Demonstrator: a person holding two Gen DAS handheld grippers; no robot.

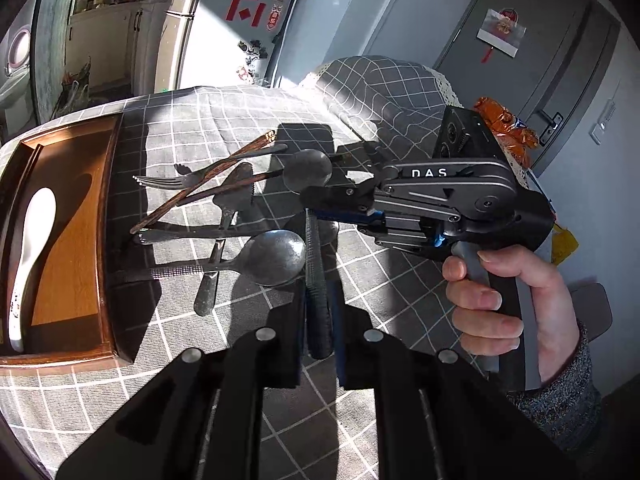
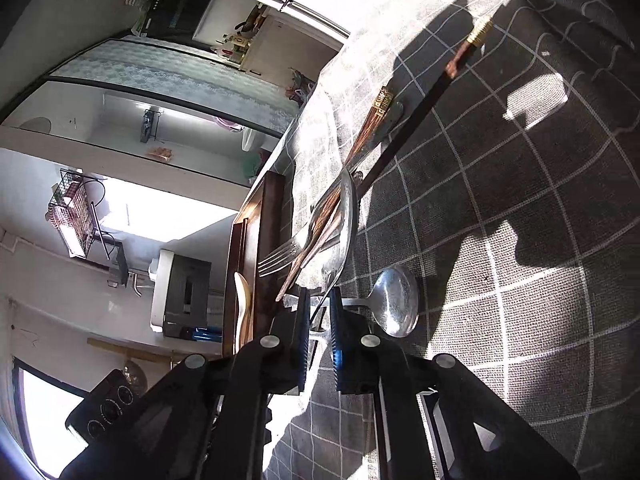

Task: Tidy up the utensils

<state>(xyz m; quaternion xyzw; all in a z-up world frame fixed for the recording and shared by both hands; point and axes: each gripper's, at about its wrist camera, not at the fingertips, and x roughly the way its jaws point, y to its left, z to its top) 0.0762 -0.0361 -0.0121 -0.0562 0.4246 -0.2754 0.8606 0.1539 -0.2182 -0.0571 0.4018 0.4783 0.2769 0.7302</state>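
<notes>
A pile of utensils lies on the grey checked tablecloth (image 1: pixel 248 112): a fork (image 1: pixel 168 181), wooden chopsticks (image 1: pixel 208 184), two metal spoons (image 1: pixel 280 256) (image 1: pixel 308 170) and a knife (image 1: pixel 232 204). My left gripper (image 1: pixel 318 304) is shut on a dark textured handle (image 1: pixel 316 280) that stands upright between its fingers. My right gripper (image 1: pixel 320 200) (image 2: pixel 320 312) reaches in from the right, low over the pile, its jaws narrowly apart around thin metal handles (image 2: pixel 320 304); grip unclear. A white ceramic spoon (image 1: pixel 30 248) lies in the wooden tray (image 1: pixel 108 240) at the left.
A cushioned chair back (image 1: pixel 384 88) with the same checked cover stands behind the table. An orange snack bag (image 1: pixel 504 120) sits at the right. A fridge (image 1: pixel 240 20) and a grey door (image 1: pixel 520 40) are beyond. The tray edge also shows in the right wrist view (image 2: pixel 264 232).
</notes>
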